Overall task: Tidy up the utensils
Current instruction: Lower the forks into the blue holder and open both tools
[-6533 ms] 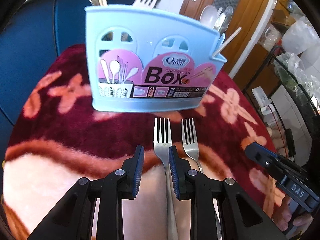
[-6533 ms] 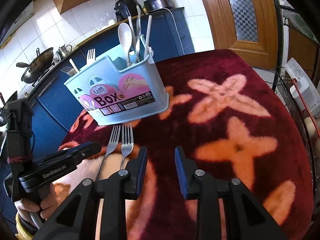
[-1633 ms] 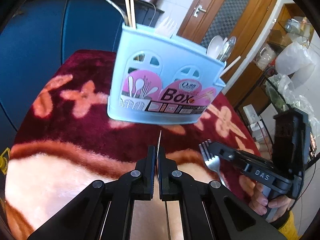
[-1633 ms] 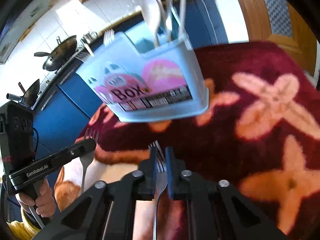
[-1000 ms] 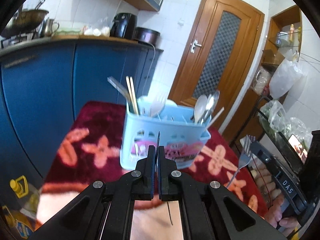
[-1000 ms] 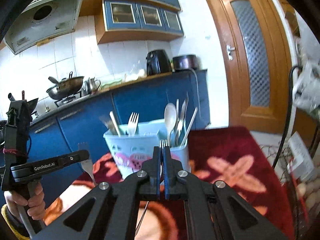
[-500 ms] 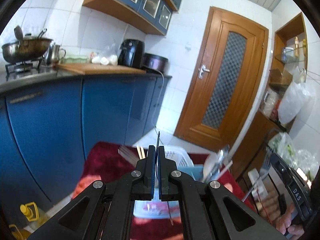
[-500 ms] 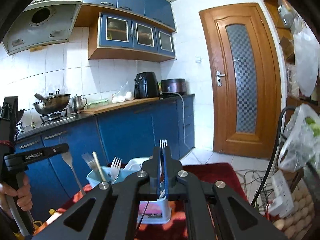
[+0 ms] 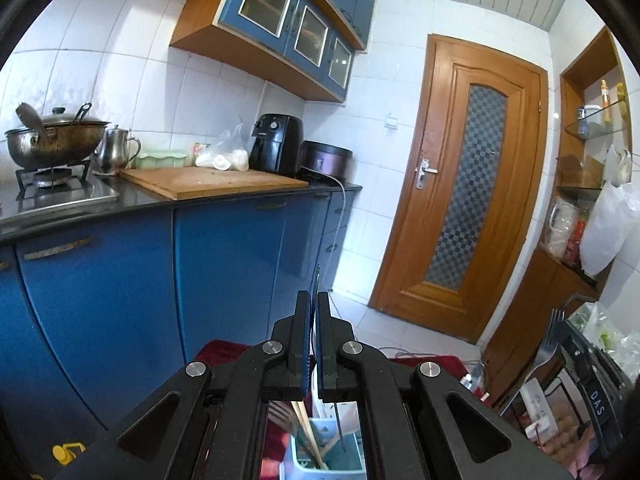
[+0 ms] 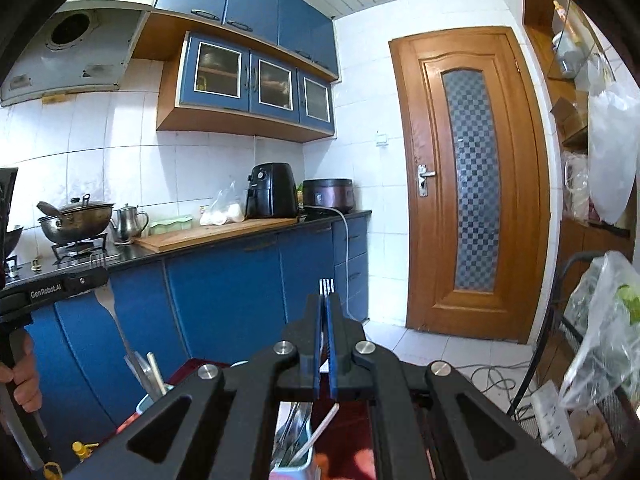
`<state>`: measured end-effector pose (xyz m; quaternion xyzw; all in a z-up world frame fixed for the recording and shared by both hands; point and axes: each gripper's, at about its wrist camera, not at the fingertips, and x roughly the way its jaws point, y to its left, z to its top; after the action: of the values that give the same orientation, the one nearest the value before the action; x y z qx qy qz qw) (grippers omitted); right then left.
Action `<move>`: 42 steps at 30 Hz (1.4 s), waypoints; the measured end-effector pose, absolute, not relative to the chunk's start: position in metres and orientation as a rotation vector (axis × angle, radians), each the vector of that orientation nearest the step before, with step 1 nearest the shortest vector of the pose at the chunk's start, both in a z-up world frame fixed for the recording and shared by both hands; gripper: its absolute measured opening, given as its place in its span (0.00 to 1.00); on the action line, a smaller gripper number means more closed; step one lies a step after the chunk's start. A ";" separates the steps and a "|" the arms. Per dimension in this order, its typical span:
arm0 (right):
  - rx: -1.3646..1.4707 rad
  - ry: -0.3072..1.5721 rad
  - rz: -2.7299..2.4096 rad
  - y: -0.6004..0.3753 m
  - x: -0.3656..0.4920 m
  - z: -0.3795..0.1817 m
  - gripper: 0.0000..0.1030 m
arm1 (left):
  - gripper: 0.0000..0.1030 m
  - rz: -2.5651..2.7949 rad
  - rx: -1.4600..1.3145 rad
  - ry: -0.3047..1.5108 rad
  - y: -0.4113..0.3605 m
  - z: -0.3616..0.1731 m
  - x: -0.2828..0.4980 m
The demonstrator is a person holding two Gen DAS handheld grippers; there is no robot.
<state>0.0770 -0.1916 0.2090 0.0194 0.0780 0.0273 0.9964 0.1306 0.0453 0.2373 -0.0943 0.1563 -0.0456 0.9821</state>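
Observation:
My left gripper [image 9: 312, 304] is shut on a fork [image 9: 317, 276], tines up, handle hanging down into the light blue utensil box [image 9: 302, 450] seen below between the gripper arms, beside chopsticks [image 9: 306, 436]. My right gripper [image 10: 324, 306] is shut on a second fork [image 10: 326, 286], tines up, held above the box's other end [image 10: 294, 460], where spoons and a white stick stand. The left gripper with its fork shows at the left of the right wrist view [image 10: 106, 304]; the right gripper with its fork shows at the right of the left wrist view [image 9: 548, 344].
The box stands on a dark red blanket [image 9: 218, 350]. Blue cabinets [image 9: 224, 276] and a counter with a wok [image 9: 52, 140], a kettle and an air fryer [image 9: 276, 144] lie behind. A wooden door [image 9: 460, 216] stands right. A wire rack with plastic bags [image 10: 600, 344] is at the far right.
Both grippers took a fork from the blanket, lifted it and tipped it upright. In the last half second both rose further, and the box slid to the bottom edge of each view.

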 end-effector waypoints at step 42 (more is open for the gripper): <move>0.151 0.288 0.249 -0.184 0.070 0.178 0.18 | 0.20 -0.205 -0.141 0.499 0.028 0.180 0.119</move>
<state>0.0697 -0.1840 0.1780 0.0751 0.1430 0.1237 0.9791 0.1188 0.0278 0.1798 -0.0694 0.2463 -0.1012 0.9614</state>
